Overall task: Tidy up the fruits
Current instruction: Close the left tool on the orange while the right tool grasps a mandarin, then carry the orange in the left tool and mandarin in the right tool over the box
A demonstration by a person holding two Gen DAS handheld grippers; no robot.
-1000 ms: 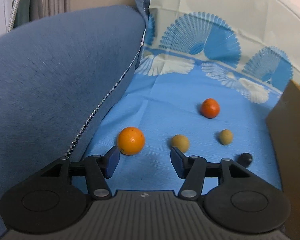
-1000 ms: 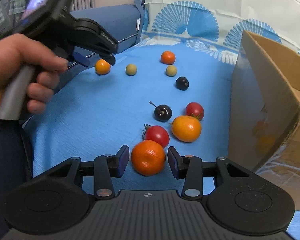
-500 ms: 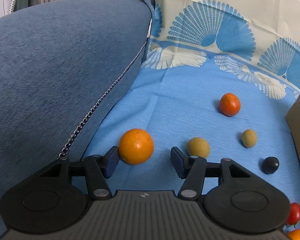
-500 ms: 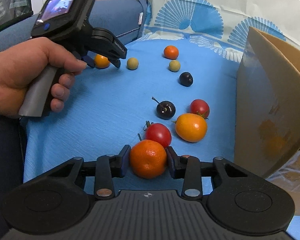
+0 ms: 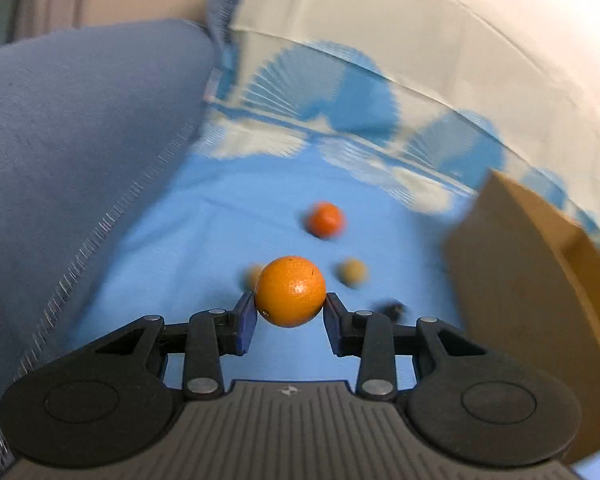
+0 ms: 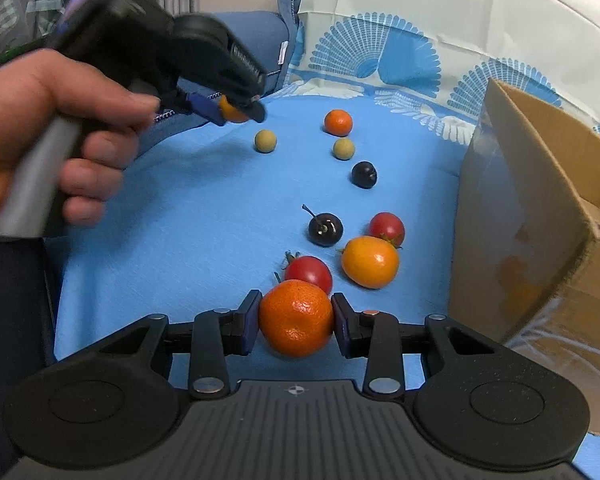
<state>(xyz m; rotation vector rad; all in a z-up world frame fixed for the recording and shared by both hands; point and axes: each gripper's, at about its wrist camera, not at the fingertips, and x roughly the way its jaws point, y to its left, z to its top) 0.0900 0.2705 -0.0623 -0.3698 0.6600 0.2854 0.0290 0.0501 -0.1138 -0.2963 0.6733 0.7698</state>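
The left gripper [image 5: 290, 314] clamped an orange [image 5: 290, 291]; the right gripper [image 6: 296, 318] squeezed a tangerine [image 6: 296, 317]. The cardboard box [image 6: 540, 216] stood to its right, contents hidden.

No legible text or labels.

Orange [image 5: 290, 297] now in left claw [image 5: 290, 312].

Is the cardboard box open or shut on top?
Open. In the right wrist view the cardboard box has its flap raised and its inner wall shows at the right edge. What lies inside cannot be seen.
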